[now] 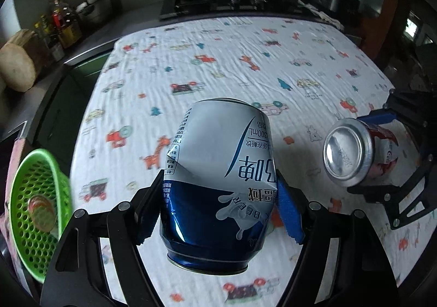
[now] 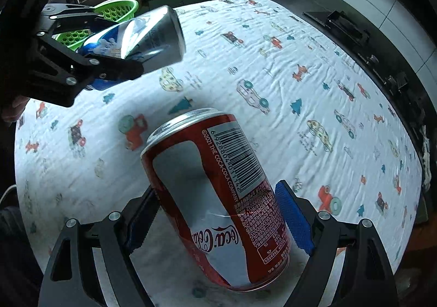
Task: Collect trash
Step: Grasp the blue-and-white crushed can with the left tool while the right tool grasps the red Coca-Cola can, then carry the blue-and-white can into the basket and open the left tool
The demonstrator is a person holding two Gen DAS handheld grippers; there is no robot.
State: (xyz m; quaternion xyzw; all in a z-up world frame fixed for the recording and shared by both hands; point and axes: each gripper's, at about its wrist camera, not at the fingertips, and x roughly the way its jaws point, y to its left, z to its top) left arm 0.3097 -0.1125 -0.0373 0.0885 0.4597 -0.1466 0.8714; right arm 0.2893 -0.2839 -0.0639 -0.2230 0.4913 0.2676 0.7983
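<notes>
Left wrist view: left gripper [image 1: 220, 197] clamped on a dented blue-and-white beer can [image 1: 218, 181], pads pressed into its lower half, can carried off the patterned tablecloth [image 1: 218, 47]. Green basket [image 1: 38, 211] low at the left edge, already holding something round, probably the trash target. Risk: a crumpled, slick wall could pivot or slip between the pads during a quick swing to the basket. Right gripper [image 1: 382, 154] just beside, closed around a red cola can [image 1: 352, 154]; a clash of the two cans looks possible.

Right wrist view: right gripper [image 2: 218, 214] squeezing the red cola can [image 2: 218, 197] near its base, can tilted, top leaning away. Same slip risk from the off-axis hold. Left gripper [image 2: 109, 53] angled up-left over the basket [image 2: 120, 10], beer can [image 2: 144, 39] pointing outward.
</notes>
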